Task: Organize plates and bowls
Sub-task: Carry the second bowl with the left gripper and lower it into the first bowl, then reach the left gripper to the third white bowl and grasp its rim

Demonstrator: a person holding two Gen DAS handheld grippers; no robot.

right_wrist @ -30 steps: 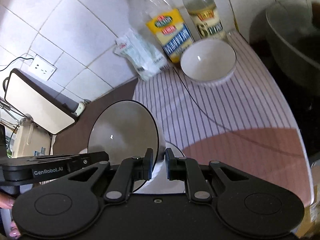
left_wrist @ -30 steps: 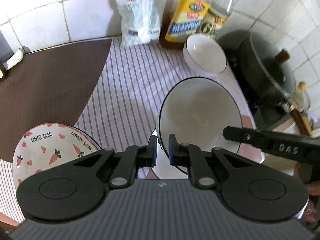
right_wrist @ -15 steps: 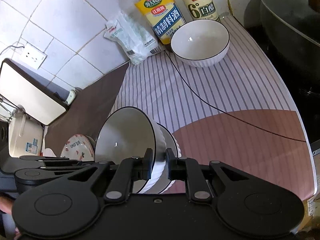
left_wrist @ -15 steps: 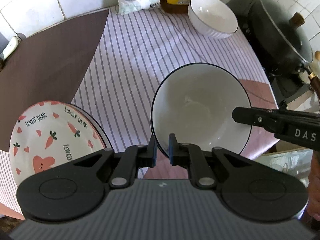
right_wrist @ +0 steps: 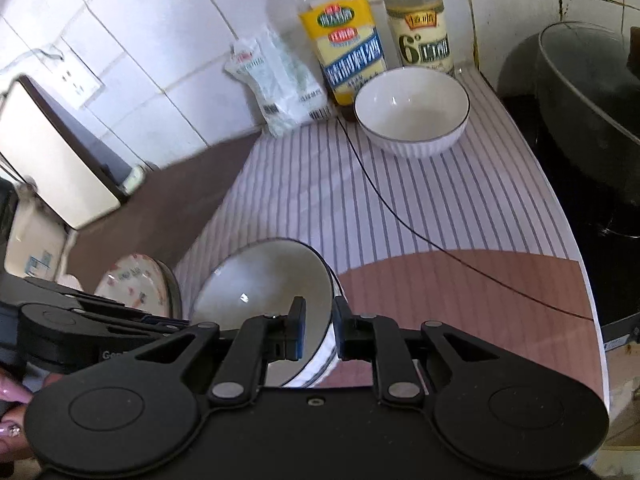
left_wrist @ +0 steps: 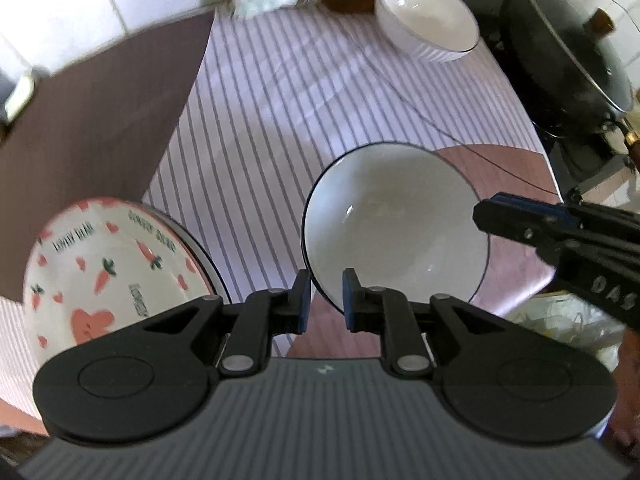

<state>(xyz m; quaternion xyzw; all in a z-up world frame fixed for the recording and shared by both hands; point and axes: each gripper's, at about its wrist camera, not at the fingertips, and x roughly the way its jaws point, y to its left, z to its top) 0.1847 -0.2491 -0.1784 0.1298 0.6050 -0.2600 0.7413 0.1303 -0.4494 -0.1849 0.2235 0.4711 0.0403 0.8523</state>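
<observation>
Your left gripper (left_wrist: 325, 300) stands slightly parted, its pads either side of the near rim of the black-rimmed bowl (left_wrist: 394, 228); whether they touch it, you cannot tell. Your right gripper (right_wrist: 319, 330) pinches that bowl's wall at 3 o'clock, level and reaching in from the right, "DAS" legible on its side. At 9 o'clock lies the carrot plate (left_wrist: 108, 276), lettered "LOVELY DEAR". At 1 o'clock, far back on the striped cloth (left_wrist: 280, 120), sits a smaller white bowl (right_wrist: 412, 112), beside two bottles (right_wrist: 346, 46), one marked "6°".
</observation>
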